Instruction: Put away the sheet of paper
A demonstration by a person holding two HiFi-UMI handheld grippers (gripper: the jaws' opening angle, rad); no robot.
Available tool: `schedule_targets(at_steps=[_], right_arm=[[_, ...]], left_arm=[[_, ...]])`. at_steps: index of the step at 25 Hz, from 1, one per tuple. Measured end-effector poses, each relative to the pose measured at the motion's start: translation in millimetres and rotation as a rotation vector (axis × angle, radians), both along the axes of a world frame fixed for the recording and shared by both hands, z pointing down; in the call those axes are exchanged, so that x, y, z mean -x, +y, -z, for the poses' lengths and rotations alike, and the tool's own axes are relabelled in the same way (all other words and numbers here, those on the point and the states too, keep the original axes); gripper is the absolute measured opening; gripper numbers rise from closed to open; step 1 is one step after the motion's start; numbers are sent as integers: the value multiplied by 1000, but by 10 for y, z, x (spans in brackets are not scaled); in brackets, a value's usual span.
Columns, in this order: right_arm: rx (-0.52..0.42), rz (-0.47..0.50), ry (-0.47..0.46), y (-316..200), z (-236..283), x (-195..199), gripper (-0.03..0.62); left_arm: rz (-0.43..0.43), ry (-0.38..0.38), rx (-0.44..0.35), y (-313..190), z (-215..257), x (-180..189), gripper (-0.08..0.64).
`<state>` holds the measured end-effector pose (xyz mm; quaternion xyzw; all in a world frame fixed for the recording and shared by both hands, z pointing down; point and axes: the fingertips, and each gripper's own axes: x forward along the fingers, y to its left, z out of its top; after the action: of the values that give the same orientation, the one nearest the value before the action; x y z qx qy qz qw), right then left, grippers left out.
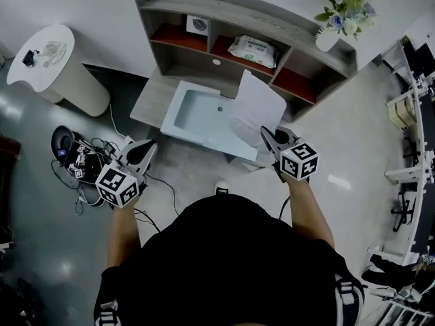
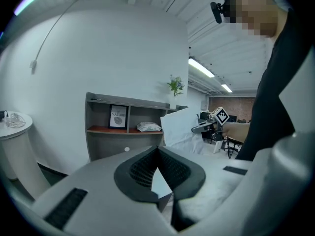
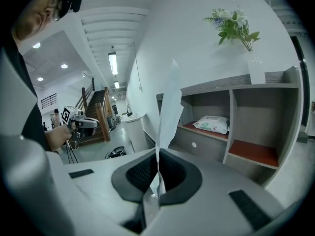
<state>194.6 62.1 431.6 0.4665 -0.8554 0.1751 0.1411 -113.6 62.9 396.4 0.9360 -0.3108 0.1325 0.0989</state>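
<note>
Paper stowage: sheet of paper [image 1: 258, 106] poised over open drawer [image 1: 178, 102]

Pinched at lower corner by right gripper [image 1: 270, 136], jaws pressed together on the thin edge, nothing else between them. Held near upright and edge-on to that gripper's camera, likely so as to clear the drawer's front rim before being laid flat. Carried above the drawer's right end, apart from its floor; not yet put away. Left gripper [image 1: 145, 149] empty, jaws closed tip to tip, parked low near the drawer's left front corner, well apart from the sheet; judged as kept out of the way, or ready to push the drawer home afterwards. Drawer pulled well out from the desk below shelf unit [image 1: 238, 11], pale bare floor exposed, presumably as the destination.

Sheet itself: plain white, no print made out, one single leaf. Stiff enough to stand from a one-corner pinch, yet bowed, with a soft fold running up from the grip and upper corner leaning toward the shelves. Expected to flop or catch air on lowering; slow descent advised
</note>
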Motion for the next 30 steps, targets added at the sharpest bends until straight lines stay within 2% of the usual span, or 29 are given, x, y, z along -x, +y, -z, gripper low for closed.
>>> schedule_targets(at_steps=[10, 30], right_arm=[[12, 37, -6, -338, -58, -118, 14], [37, 140, -53, -823, -208, -409, 14]], left_arm=[[19, 3, -4, -237, 0, -216, 20], [54, -58, -23, -581, 120, -766, 20]])
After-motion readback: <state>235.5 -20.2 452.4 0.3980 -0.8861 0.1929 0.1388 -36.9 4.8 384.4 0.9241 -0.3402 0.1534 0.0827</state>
